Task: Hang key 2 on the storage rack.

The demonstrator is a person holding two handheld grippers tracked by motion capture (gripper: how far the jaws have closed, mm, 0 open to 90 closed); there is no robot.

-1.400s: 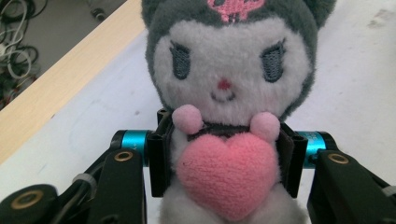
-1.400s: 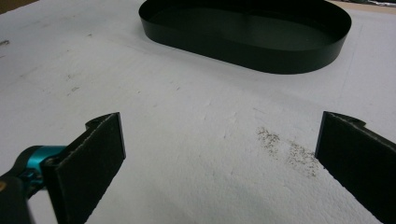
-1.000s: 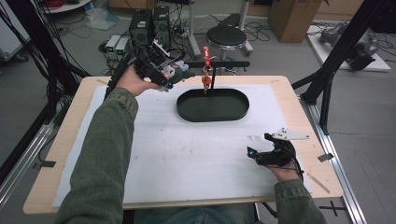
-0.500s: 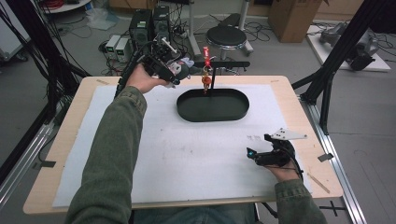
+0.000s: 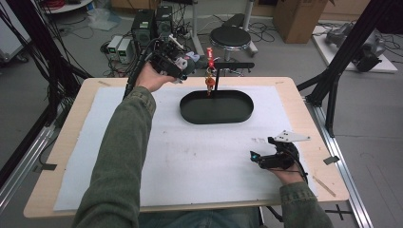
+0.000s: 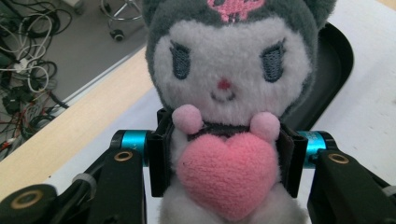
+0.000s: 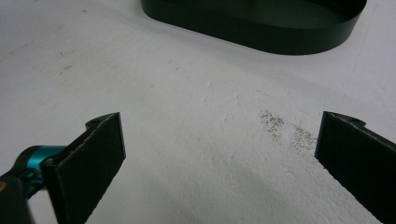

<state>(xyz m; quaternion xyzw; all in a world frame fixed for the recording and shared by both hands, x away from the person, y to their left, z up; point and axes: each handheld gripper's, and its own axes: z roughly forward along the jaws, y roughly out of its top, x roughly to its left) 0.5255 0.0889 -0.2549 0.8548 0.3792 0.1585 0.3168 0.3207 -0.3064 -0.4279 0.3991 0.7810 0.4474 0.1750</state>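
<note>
My left gripper (image 6: 224,161) is shut on a plush toy (image 6: 224,70) with a grey hood, a white face and a pink heart; the pads press its body from both sides. In the high view the left gripper (image 5: 183,68) holds the plush toy (image 5: 192,60) in the air above the table's far edge. It is just left of a black stand (image 5: 216,78) whose arm carries small red and orange hanging pieces (image 5: 209,72). My right gripper (image 5: 260,152) rests on the white mat at the near right. The right gripper (image 7: 219,154) is open, with bare mat between its jaws.
A black oval tray (image 5: 190,111) lies on the white mat (image 5: 142,156) at the far middle, and its wall (image 7: 261,39) faces the right gripper. The stand's post rises from the tray's far side. Beyond the table are a stool, cables and boxes on the floor.
My left hand has carried the plush toy to the right, closer to the stand's hanging pieces. The right hand and gripper have stayed where they were.
</note>
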